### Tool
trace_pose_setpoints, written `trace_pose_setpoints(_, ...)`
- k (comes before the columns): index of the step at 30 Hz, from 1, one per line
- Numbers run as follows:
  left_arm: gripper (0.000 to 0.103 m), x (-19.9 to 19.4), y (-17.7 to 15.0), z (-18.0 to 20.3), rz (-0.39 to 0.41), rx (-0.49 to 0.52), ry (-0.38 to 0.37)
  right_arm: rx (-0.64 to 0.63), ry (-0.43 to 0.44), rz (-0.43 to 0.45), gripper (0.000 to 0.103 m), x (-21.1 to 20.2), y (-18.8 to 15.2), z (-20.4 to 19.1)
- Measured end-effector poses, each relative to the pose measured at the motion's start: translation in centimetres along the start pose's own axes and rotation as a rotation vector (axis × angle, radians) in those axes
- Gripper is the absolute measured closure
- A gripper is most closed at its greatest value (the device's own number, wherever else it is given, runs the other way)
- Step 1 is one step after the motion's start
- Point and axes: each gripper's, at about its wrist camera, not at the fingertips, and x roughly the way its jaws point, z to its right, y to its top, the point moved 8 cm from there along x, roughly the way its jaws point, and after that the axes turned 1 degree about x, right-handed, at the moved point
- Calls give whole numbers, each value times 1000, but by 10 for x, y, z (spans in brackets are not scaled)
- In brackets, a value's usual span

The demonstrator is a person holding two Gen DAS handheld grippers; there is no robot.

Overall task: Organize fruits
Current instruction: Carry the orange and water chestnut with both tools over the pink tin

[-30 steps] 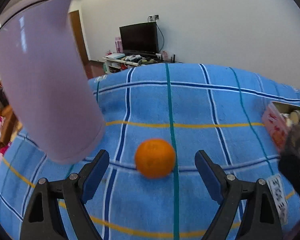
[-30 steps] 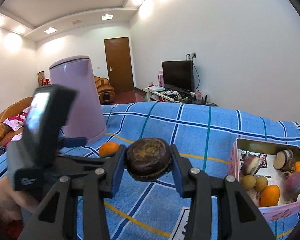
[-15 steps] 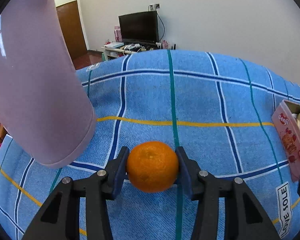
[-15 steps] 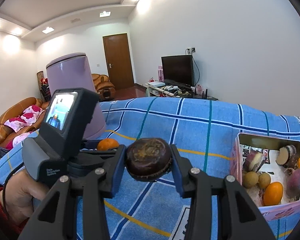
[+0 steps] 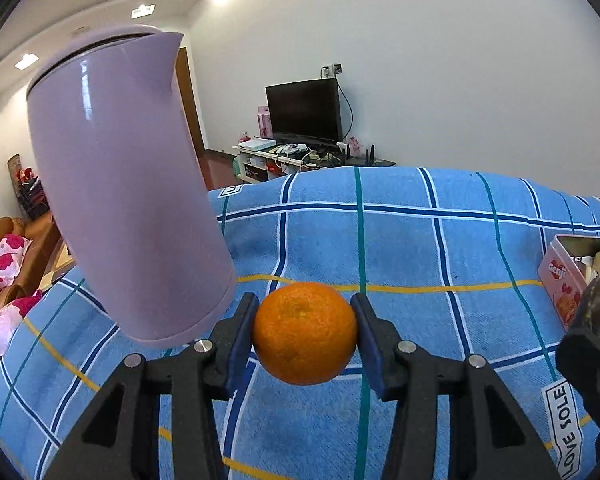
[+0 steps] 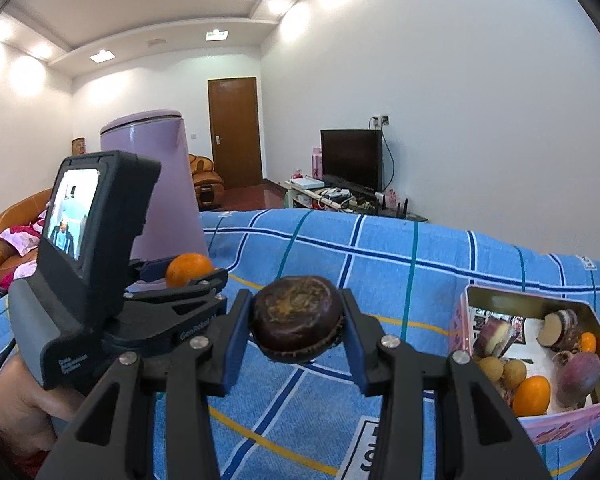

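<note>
My left gripper (image 5: 305, 334) is shut on an orange (image 5: 305, 333), held just above the blue checked cloth (image 5: 400, 248). From the right wrist view the same orange (image 6: 188, 269) shows at the left, between the left gripper's fingers. My right gripper (image 6: 298, 320) is shut on a dark brown round fruit (image 6: 298, 316), lifted over the cloth. A pink tin box (image 6: 476, 300) at the right holds several fruits, among them an orange one (image 6: 532, 396) and a reddish one (image 6: 578, 376). Its corner (image 5: 560, 280) appears at the right edge of the left wrist view.
A tall lilac kettle (image 5: 124, 184) stands close on the left of the orange, also visible as the kettle (image 6: 156, 184) behind the left tool. A hand (image 6: 24, 404) holds the left tool at the lower left. A television (image 6: 352, 160) stands beyond the table.
The left gripper closed on the orange and lifted it slightly off the cloth. The right gripper kept still with the dark fruit in it.
</note>
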Motion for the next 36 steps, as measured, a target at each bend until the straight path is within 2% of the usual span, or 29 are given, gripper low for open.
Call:
trace_pose_setpoints(12,53,-24,-8,11,48,10,13,-10,-32,20,57,-11,-1,2)
trace_pose_setpoints(36,53,-50,-24,23,46,-19,-12,-15,-40,18,57,-34,-5,3)
